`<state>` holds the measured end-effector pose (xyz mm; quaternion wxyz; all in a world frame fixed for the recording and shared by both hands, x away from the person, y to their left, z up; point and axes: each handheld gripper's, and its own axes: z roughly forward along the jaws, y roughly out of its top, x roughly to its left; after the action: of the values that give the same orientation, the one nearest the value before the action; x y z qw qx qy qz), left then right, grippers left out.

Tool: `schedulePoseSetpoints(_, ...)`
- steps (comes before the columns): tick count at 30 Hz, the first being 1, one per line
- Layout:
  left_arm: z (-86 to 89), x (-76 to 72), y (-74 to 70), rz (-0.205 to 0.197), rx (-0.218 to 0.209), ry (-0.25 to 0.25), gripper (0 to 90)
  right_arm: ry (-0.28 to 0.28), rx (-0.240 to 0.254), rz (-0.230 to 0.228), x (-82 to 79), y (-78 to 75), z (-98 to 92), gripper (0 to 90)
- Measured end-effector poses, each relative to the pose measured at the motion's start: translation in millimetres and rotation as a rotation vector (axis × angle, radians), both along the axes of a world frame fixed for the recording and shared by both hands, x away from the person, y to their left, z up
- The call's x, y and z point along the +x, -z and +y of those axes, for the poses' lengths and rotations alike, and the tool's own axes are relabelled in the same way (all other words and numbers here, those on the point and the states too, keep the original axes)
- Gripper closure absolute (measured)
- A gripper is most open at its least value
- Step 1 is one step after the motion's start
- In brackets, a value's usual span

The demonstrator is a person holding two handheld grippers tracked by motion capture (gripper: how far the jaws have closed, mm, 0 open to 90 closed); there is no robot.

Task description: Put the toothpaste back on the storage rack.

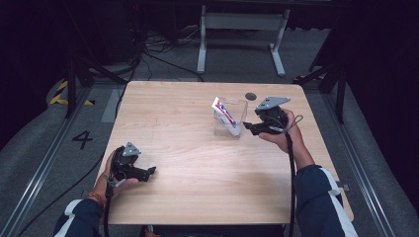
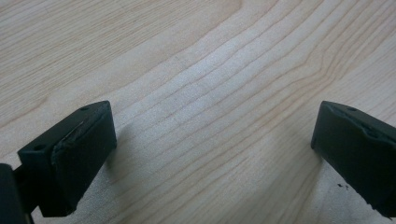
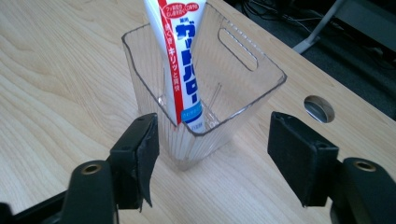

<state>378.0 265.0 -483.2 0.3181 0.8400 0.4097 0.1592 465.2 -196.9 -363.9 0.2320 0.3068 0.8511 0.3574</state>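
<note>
Tube parked in the clear bin, both my claws standing apart.

Starting at the left: my left gripper (image 1: 148,172) sits low at the near left part of the wooden table (image 1: 188,168), resting in the hand, and in the left gripper view its jaws are spread wide with nothing but bare wood grain between them. Moving across to the middle right, there's the clear plastic bin (image 1: 230,118), standing upright on the table, and the toothpaste tube (image 1: 225,115) is inside it, leaning, top end poking out over the rim. Just right of the bin, my right gripper (image 1: 249,128) hovers beside it, jaws apart and gripping nothing; in the right gripper view the bin's near corner sits between the pads without touching them. Beyond it I see a round hole (image 3: 319,108) in the tabletop.
</note>
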Motion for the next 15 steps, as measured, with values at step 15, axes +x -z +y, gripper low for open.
schedulePoseSetpoints(15, 0.0, 0.0, 0.0, 0.000, 0.000, 0.000, 0.5, -0.016, -0.080, -0.004, -23.1, 3.6, -11.1, 29.3)
